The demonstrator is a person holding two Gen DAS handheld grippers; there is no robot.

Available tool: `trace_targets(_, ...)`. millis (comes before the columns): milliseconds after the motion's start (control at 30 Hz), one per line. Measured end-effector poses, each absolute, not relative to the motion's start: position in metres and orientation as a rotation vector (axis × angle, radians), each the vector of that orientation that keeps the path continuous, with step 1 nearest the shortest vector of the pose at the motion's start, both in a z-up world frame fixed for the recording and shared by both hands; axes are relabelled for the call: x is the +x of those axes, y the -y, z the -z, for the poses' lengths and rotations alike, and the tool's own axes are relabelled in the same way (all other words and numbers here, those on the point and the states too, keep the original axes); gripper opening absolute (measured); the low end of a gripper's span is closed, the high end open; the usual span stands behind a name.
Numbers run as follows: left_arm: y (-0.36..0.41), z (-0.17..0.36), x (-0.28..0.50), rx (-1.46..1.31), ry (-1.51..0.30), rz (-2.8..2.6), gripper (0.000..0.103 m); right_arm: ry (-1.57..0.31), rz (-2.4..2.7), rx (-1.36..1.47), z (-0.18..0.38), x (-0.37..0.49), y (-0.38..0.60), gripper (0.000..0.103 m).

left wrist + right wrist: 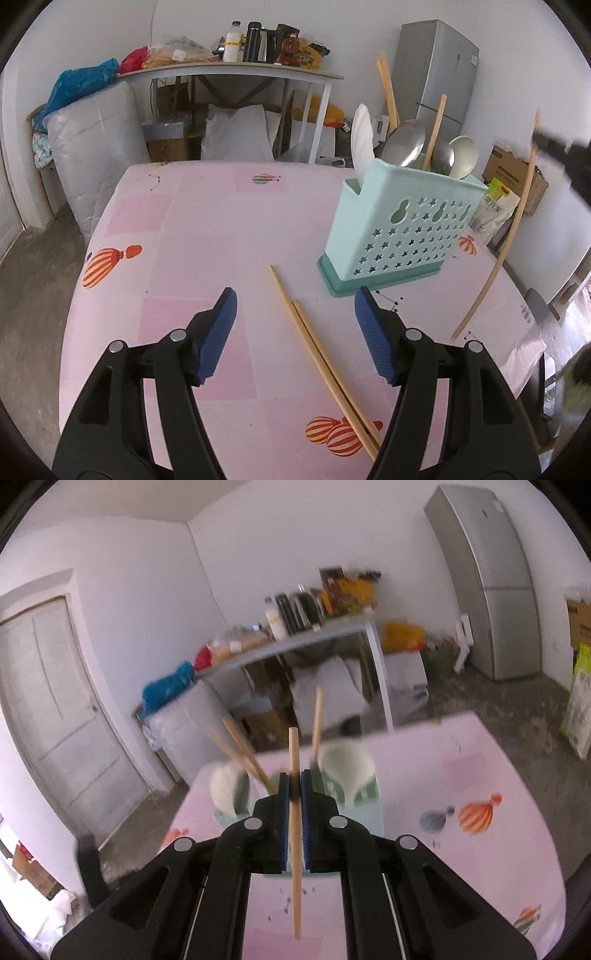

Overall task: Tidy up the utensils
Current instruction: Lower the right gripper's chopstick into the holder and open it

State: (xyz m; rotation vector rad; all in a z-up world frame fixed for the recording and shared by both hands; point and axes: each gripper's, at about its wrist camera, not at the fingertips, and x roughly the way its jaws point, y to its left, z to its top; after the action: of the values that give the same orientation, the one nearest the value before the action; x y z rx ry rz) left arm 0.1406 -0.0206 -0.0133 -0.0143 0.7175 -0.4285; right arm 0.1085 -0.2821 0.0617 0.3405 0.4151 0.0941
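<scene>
A mint green utensil holder (399, 236) with star holes stands on the pink table (192, 229), filled with spoons (406, 142) and upright chopsticks (435, 129). Two wooden chopsticks (317, 354) lie side by side on the cloth. My left gripper (295, 314) hovers over them, open, with the pair between its blue pads and untouched. In the right wrist view my right gripper (294, 786) is shut on a single chopstick (295, 849) held upright above the table in front of the blurred holder (354, 790). The same chopstick (506, 251) shows at the right of the left wrist view.
Behind the table stand a cluttered side table (229, 66) with bottles and bags, a white wrapped bundle (96, 147) and a grey fridge (439, 66). A cardboard box (517, 177) and a yellow-green bag (493, 210) sit on the floor at the right. A door (55, 709) is at the left.
</scene>
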Motion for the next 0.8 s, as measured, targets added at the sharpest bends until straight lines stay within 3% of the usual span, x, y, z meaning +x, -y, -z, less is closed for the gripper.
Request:
trace_targets(433,0.031,0.041,0.148,0.033,-0.826,0.416,0.067,-0.198,-0.118,0.186,-0.17,0.142,0.281,0.006)
trace_targets(800,0.031,0.049,0.147,0.047,-0.852,0.411,0.072,-0.258,-0.056,0.091,-0.136,0.196,0.26,0.006)
